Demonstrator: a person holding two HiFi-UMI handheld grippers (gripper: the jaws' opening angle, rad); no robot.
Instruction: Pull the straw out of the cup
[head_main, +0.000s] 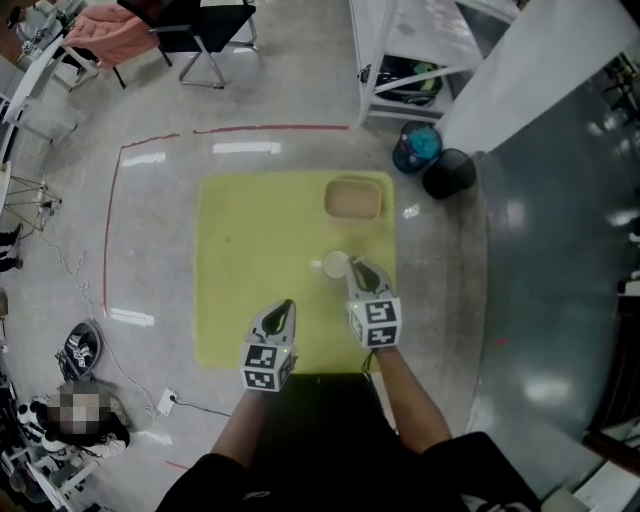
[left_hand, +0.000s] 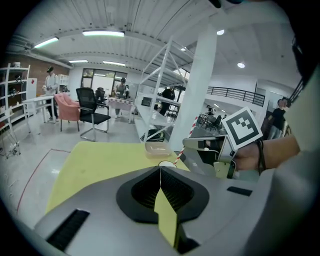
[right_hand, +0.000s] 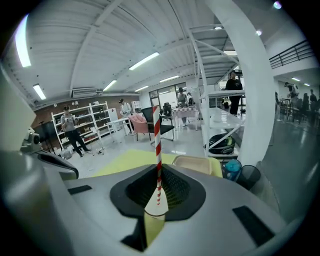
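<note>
Now the right tool (head_main: 358, 268) pinches the striped straw (right_hand: 158, 145) upright at the cup (head_main: 335, 264); the left tool (head_main: 285, 303) is closed, empty

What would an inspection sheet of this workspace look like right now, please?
Surface: yellow surface, flat, evenly lit.
Job's things: cup right of the middle; striped straw upright in the right gripper; whether its lower end has left the cup cannot be told.
Clutter: beige tray beyond the cup, apart from it.
Grippers: left gripper shut, nothing between its jaws; right gripper shut on the straw, beside the cup.
Cables: cable running to a socket on the floor.
Surroundings: white rack, two bins, chair, red tape line; people far off.
</note>
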